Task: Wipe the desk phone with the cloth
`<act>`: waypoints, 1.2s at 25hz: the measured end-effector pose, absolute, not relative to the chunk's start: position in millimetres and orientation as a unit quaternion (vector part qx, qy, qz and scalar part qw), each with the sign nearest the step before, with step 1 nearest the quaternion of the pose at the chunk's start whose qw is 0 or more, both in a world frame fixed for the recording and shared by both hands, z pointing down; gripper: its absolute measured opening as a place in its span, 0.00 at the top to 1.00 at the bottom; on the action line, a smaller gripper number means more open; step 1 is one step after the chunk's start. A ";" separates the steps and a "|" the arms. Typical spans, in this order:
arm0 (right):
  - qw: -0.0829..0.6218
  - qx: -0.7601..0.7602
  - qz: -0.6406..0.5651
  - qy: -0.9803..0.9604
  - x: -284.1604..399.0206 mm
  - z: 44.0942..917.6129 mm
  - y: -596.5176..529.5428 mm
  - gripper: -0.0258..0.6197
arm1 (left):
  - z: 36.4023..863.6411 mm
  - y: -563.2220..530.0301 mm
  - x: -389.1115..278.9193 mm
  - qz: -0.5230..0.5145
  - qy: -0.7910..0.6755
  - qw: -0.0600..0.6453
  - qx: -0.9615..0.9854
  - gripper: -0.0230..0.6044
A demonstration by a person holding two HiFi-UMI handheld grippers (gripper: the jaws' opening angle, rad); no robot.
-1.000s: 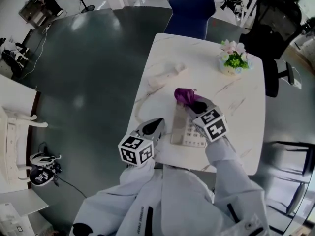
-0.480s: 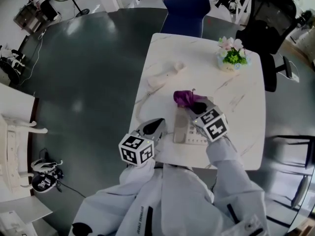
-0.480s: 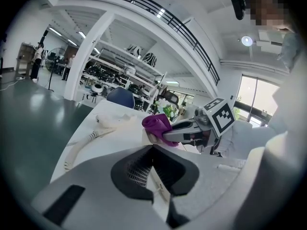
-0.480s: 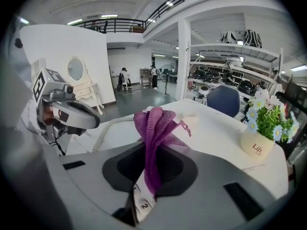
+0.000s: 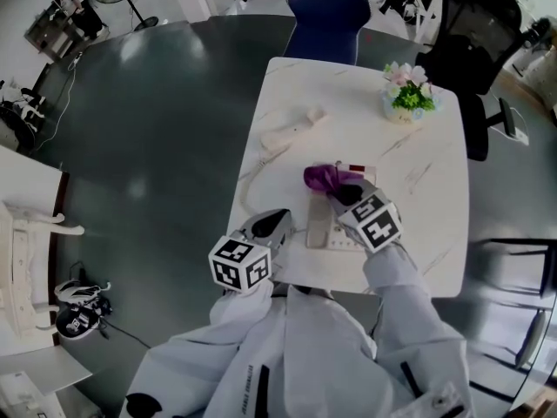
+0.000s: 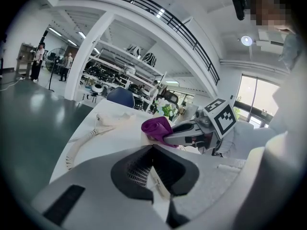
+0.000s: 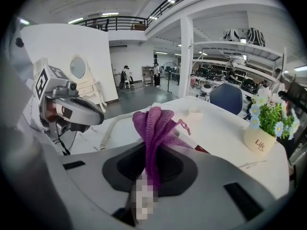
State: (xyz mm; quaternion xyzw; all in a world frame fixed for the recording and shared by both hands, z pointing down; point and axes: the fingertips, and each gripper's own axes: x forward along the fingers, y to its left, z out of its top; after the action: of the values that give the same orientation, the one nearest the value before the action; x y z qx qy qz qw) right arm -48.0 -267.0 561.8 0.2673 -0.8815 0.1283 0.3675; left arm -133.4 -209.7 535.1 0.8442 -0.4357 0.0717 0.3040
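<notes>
The desk phone base lies on the white marble table, with its handset off the cradle at the far left and joined by a coiled cord. My right gripper is shut on a bunched purple cloth, which rests on the phone's far end. In the right gripper view the cloth stands up out of the jaws. My left gripper hovers shut by the table's near left edge, just left of the phone, holding nothing I can see.
A small pot of flowers stands at the table's far right corner. A blue chair is pushed in at the far side, and a black office chair stands to the right. Dark floor surrounds the table.
The right gripper has drawn the cloth slightly nearer along the phone's far end, so a strip of the phone now shows beyond it. The left gripper has stayed put.
</notes>
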 end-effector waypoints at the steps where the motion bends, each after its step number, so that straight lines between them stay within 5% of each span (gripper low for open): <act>1: 0.368 0.264 0.129 -0.882 -48.0 561.9 -265.3 0.90 | 534.5 -208.1 -132.8 0.071 -0.437 0.304 0.844 0.97; 30: 0.401 0.188 0.142 -0.885 -47.8 582.4 -189.2 0.90 | 525.9 -166.5 -129.5 0.046 -0.480 0.308 0.820 0.97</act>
State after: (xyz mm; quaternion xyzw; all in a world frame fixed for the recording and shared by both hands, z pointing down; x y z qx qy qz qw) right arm -47.8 -189.2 582.4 0.1879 -0.8852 0.1419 0.4013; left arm -129.5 -166.5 525.9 0.8198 -0.4804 0.0456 0.3083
